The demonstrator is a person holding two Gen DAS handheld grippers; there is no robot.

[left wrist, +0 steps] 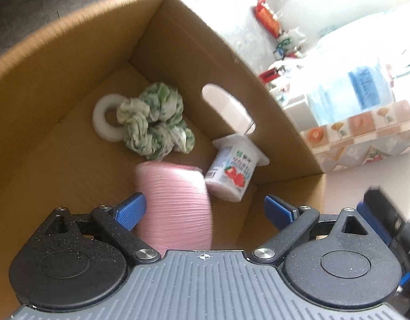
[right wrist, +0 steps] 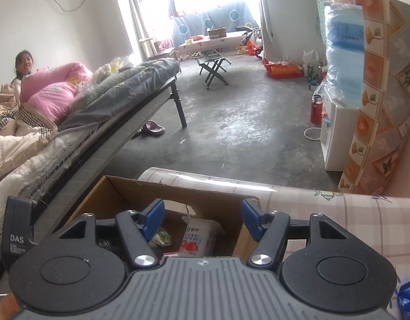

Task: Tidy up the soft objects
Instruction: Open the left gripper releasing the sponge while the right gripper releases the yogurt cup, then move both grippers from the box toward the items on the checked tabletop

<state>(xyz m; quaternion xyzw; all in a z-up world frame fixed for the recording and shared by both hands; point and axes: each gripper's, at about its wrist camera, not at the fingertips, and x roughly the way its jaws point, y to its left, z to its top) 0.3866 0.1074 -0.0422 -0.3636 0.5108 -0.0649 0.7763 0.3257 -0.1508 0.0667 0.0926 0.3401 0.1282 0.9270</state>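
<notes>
An open cardboard box [left wrist: 71, 61] holds a white foam ring [left wrist: 99, 122], a knotted green-and-white cloth [left wrist: 157, 122], a pink ribbed roll [left wrist: 175, 202] and a strawberry yogurt cup [left wrist: 231, 170] lying on its side. My left gripper [left wrist: 205, 210] hangs open over the box. The pink roll lies below it, close to the left pad [left wrist: 130, 210] and far from the right one. My right gripper [right wrist: 202, 218] is open over the box's near side [right wrist: 178, 189], nothing between its pads. Past it I see the yogurt cup [right wrist: 197, 237] and a bit of the cloth [right wrist: 161, 237].
The box stands on a table with a pink checked cover [right wrist: 338, 213]. To the right are a flower-patterned cover [right wrist: 378, 106] and a water dispenser [right wrist: 340, 74]. A bed [right wrist: 98, 101] with a person [right wrist: 23, 66] on it is on the left. A folding stool [right wrist: 214, 70] stands on the concrete floor.
</notes>
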